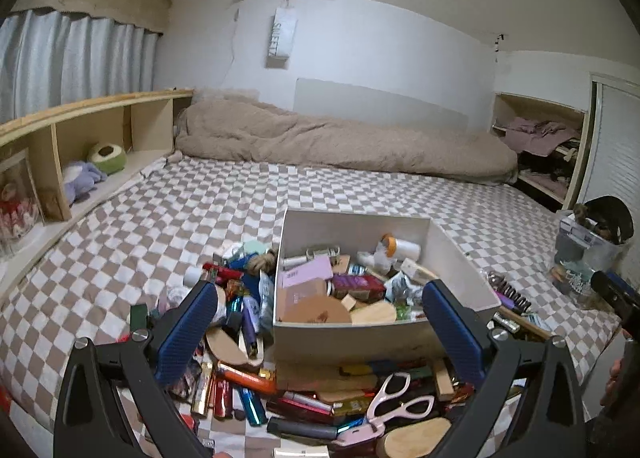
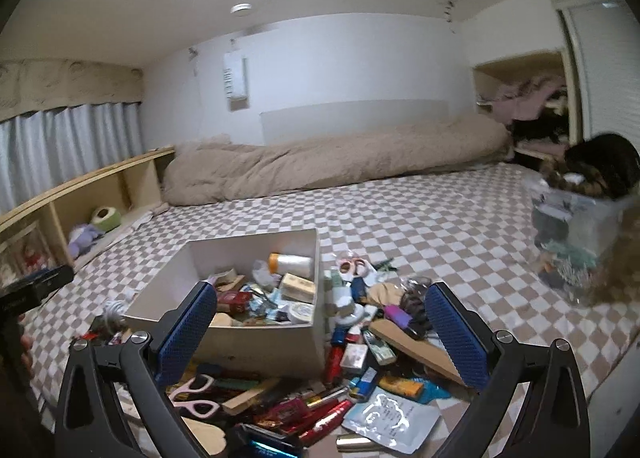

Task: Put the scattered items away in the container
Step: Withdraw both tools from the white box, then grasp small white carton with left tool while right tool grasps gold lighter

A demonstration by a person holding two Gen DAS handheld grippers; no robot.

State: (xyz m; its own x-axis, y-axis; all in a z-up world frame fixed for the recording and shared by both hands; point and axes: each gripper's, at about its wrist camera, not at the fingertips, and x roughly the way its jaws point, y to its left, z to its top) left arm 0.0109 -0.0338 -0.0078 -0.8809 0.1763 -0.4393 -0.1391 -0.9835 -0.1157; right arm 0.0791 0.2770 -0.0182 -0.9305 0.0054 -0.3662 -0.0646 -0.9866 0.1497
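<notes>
A white open box sits on the checkered bed, partly filled with small packages, a white bottle with an orange cap and wooden pieces. Many small items lie scattered around it: pink scissors, lighters, tubes, a white sachet, a purple item. My left gripper hovers open over the box's near wall, nothing between its blue pads. My right gripper hangs open above the box's right corner and the clutter, holding nothing.
A beige duvet lies rolled along the far wall. A wooden shelf with plush toys runs along the left. A clear plastic bin full of things stands at the right on the bed. A closet with clothes is at the far right.
</notes>
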